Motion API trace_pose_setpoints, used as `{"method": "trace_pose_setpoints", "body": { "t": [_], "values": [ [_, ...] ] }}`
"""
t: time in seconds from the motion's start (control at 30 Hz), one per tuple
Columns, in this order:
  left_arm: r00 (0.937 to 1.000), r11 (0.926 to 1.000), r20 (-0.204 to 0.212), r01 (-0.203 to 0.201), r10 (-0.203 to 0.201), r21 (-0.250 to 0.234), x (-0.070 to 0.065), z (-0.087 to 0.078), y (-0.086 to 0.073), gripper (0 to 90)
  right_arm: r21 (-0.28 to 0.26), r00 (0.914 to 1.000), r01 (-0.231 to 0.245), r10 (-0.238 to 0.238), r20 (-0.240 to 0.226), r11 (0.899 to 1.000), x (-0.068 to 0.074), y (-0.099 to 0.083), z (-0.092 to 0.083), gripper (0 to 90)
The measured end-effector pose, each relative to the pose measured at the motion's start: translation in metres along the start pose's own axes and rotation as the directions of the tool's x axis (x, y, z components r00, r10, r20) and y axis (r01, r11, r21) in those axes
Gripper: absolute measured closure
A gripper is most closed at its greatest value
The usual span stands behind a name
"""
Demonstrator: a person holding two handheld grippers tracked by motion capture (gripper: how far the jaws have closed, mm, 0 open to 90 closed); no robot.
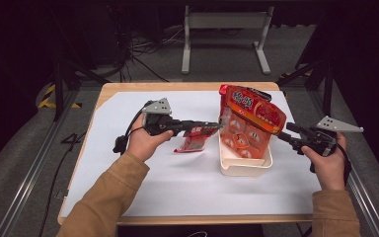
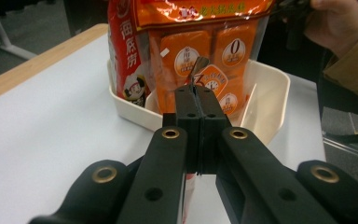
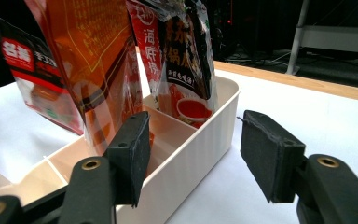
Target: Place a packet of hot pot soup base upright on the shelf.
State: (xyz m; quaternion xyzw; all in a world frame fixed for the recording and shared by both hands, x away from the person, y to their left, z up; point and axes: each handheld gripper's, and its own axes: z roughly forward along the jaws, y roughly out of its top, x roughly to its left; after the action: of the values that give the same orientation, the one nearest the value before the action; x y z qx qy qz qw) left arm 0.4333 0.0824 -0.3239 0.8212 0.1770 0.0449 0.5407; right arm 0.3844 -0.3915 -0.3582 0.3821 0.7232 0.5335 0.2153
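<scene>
A tall red-orange snack bag (image 1: 249, 121) (image 2: 200, 42) (image 3: 88, 60) stands upright in a white plastic bin (image 1: 246, 167) (image 2: 272, 91) (image 3: 186, 163) on the table's right half. My left gripper (image 1: 218, 126) (image 2: 196, 91) is held level just left of the bag, its jaws shut on a small red sachet (image 1: 190, 144) that hangs below it over the sheet. My right gripper (image 1: 280, 136) (image 3: 193, 149) is open at the bin's right side. One of its pads is inside the bin near the bag and the other outside, with the bin wall between them, untouched.
A white sheet (image 1: 153, 182) covers the wooden table (image 1: 177, 86). Beyond the far edge a metal stand (image 1: 224, 22) and cables lie on the floor. Rails run along both sides of the table. Bare sheet lies in front of and left of the bin.
</scene>
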Motion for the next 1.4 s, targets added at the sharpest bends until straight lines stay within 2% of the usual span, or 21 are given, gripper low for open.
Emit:
{"method": "trace_pose_setpoints", "body": {
  "t": [0.13,0.27,0.43,0.57,0.77,1.1,1.4],
  "values": [
    [0.9996,0.9999,0.026,-0.011,0.011,-0.013,-0.007,-0.005,0.004,90.0,0.001,1.0,-0.007,0.007,-0.003,1.0,-0.001,-0.001,0.0,43.9],
    [0.9989,0.9992,0.035,-0.028,0.029,-0.03,-0.016,-0.008,0.01,90.0,0.001,1.0,-0.005,0.005,-0.005,1.0,-0.001,-0.002,0.0,45.0],
    [0.997,0.9964,0.054,-0.051,0.055,-0.067,-0.029,-0.01,0.02,90.0,0.011,0.9999,-0.002,0.002,-0.01,1.0,-0.001,-0.002,0.0,45.6],
    [0.9959,0.9944,0.056,-0.066,0.071,-0.082,-0.034,-0.013,0.026,90.0,0.022,0.9999,0.008,-0.008,-0.013,1.0,0.0,-0.003,0.002,46.1],
    [0.9923,0.9895,0.089,-0.076,0.087,-0.123,-0.04,-0.017,0.033,90.0,0.039,1.0,0.007,-0.007,-0.007,0.999,-0.002,-0.005,0.002,46.0],
    [0.9834,0.9746,0.127,-0.102,0.129,-0.199,-0.054,-0.015,0.049,90.0,0.047,0.9999,0.004,-0.003,-0.016,0.999,-0.003,-0.009,0.004,46.4],
    [0.9768,0.9639,0.144,-0.121,0.158,-0.237,-0.062,-0.006,0.058,90.0,0.06,1.0,0.006,-0.006,-0.007,0.998,-0.004,-0.011,0.006,46.2]
  ]
}}
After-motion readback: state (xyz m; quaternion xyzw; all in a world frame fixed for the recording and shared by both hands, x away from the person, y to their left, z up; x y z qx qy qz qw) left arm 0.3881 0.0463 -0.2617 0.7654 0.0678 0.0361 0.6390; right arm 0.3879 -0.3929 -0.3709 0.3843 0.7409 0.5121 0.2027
